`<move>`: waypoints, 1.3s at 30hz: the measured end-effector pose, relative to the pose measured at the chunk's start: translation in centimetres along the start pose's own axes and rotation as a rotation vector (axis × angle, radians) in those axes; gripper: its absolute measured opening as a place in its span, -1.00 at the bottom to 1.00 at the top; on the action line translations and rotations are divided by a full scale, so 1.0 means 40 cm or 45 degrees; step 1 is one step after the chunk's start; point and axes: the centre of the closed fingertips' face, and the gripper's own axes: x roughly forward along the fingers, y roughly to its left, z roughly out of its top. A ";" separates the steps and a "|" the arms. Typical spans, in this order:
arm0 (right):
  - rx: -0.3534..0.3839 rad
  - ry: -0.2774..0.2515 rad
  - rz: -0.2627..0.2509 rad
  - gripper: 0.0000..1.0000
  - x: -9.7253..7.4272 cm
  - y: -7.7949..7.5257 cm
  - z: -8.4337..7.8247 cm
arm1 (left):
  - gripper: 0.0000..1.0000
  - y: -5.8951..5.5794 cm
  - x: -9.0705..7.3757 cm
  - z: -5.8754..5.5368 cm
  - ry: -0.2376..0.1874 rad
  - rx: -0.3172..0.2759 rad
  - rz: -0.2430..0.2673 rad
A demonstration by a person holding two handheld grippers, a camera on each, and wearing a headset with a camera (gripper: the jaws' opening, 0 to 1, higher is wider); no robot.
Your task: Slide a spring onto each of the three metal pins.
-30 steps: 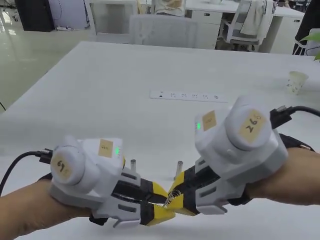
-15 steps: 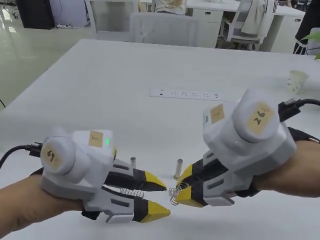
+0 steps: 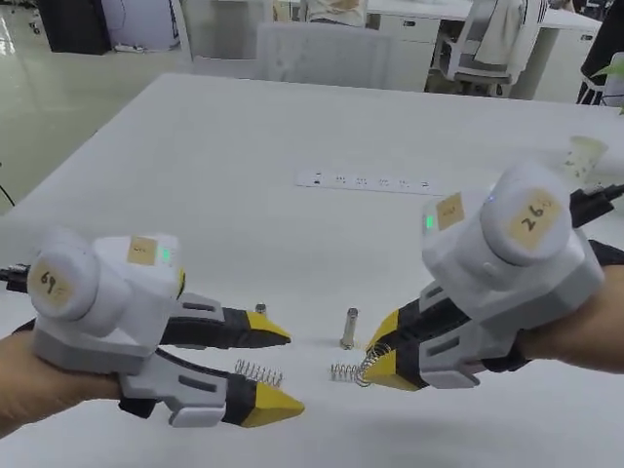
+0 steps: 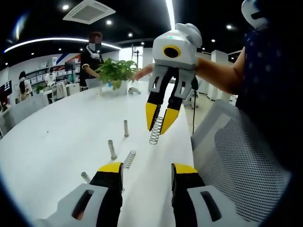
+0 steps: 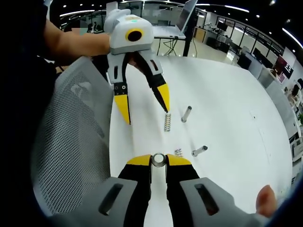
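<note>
springs number three on the white table. the held spring is pinched between the narrow fingers of the right gripper. its own view looks into the coil end-on, as a small ring between the yellow tips. the left gripper view gives the same coil from the side, hanging down below those tips.

the left gripper has its fingers wide apart and grips nothing. in the head view the second spring appears in the gap between its two jaws. the right gripper view places this spring flat on the table, just by the tip of one jaw; i cannot tell if they touch. the third spring lies on the table just beside the right gripper's tips.

the three metal pins stand upright in a row in the left gripper view, all bare. the head view gives two of them, one near the third spring and one partly behind the left gripper's upper jaw.

farther on the table are a white power strip and a paper cup. a grey mesh chair stands at the table edge. the left gripper view also has a green plant with a person standing behind it, under ceiling lights.
</note>
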 end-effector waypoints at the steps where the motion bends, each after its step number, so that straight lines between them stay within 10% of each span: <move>1: 0.002 0.001 -0.002 -0.84 -0.001 -0.002 -0.002 | -0.30 0.001 -0.004 -0.002 0.000 -0.002 0.007; 20: 0.054 0.039 -0.053 -0.83 -0.041 -0.060 -0.050 | -0.05 0.051 -0.104 -0.037 -0.060 -0.111 0.215; 39: 0.110 0.109 -0.176 -0.83 -0.112 -0.158 -0.099 | 0.31 0.054 -0.103 -0.068 -0.082 -0.200 0.272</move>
